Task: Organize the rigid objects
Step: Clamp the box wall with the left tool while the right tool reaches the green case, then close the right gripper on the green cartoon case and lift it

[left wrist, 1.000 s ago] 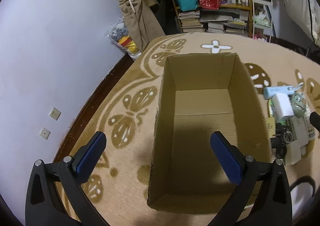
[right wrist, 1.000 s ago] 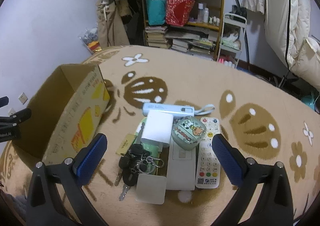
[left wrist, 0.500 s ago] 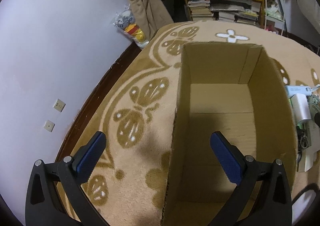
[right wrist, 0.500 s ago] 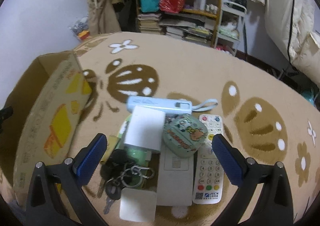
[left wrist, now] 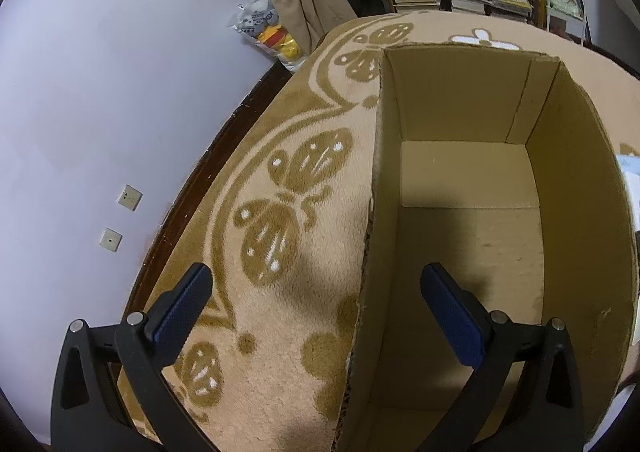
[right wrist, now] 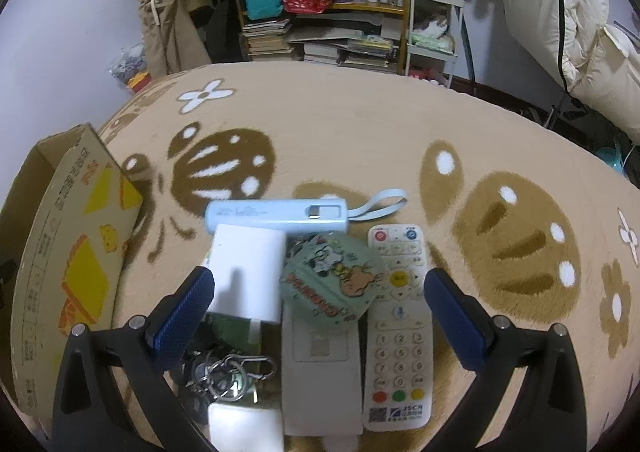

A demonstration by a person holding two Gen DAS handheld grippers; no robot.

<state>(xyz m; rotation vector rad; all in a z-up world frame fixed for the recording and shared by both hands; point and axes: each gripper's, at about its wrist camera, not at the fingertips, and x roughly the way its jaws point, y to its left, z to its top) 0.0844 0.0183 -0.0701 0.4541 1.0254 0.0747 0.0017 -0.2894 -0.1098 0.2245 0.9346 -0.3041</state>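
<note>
Our right gripper (right wrist: 318,298) hangs wide and empty over the pile on the rug (right wrist: 360,140); the left gripper (left wrist: 316,306), also wide, straddles the near wall of the empty box (left wrist: 472,180). We judge the tin (right wrist: 330,280), lying topmost, the easiest pick: centre on it, descend level, and avoid the remote (right wrist: 400,332) alongside.

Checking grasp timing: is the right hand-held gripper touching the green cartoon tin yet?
Apart. In the right wrist view the right hand-held gripper is wide open; the green cartoon tin lies between the blue pads with clear gaps either side.
</note>
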